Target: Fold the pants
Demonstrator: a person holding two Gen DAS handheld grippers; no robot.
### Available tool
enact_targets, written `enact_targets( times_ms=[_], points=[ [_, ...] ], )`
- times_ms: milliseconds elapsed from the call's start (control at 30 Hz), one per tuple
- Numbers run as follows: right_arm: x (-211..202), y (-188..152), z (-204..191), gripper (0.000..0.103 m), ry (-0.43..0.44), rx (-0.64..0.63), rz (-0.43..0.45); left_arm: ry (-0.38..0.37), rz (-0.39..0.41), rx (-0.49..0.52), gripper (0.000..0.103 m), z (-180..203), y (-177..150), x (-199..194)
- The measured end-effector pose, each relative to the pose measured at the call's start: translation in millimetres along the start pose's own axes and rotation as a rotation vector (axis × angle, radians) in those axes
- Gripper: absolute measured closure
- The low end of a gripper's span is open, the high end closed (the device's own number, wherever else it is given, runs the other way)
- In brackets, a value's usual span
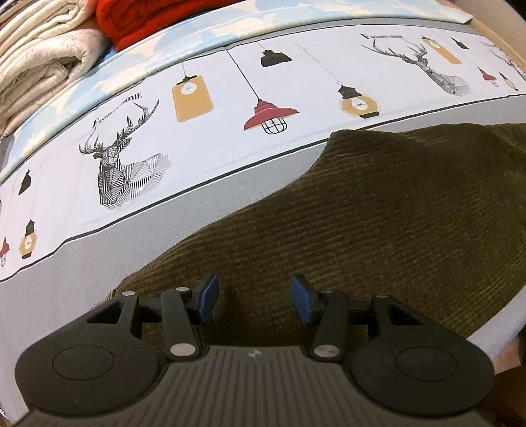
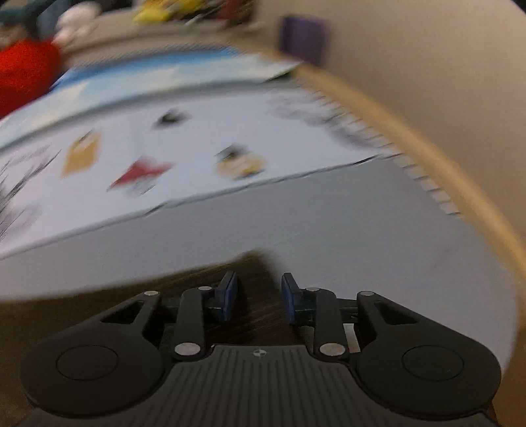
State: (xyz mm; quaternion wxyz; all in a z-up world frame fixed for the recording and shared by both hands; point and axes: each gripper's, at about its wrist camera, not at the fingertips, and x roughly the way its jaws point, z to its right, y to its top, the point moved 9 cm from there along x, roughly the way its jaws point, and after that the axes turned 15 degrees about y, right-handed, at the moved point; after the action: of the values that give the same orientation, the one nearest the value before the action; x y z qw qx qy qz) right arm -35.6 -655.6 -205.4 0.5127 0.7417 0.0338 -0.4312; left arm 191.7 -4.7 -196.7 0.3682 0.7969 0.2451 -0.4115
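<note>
Dark olive corduroy pants lie spread on a printed bed sheet, filling the lower right of the left wrist view. My left gripper hovers over their near part, open, its blue pads apart with only cloth seen below them. The right wrist view is blurred by motion. There the pants show as a dark brown edge at the bottom left. My right gripper stands open above that edge, and nothing is caught between its pads.
Folded cream blankets and a red cloth are stacked at the sheet's far left. A wooden rim bounds the bed on the right, with a beige wall beyond it and a purple object on it.
</note>
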Motion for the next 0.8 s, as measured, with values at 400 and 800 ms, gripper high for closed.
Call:
enact_targets(
  times_ms=[400, 800],
  points=[
    [24, -7, 12, 0.074, 0.192, 0.128, 0.005, 0.009, -0.010, 0.021, 0.046, 6, 3, 5],
    [-1, -3, 74, 0.099, -0.003, 0.448, 0.083, -0.011, 0.005, -0.001, 0.046, -1, 4, 3]
  ],
)
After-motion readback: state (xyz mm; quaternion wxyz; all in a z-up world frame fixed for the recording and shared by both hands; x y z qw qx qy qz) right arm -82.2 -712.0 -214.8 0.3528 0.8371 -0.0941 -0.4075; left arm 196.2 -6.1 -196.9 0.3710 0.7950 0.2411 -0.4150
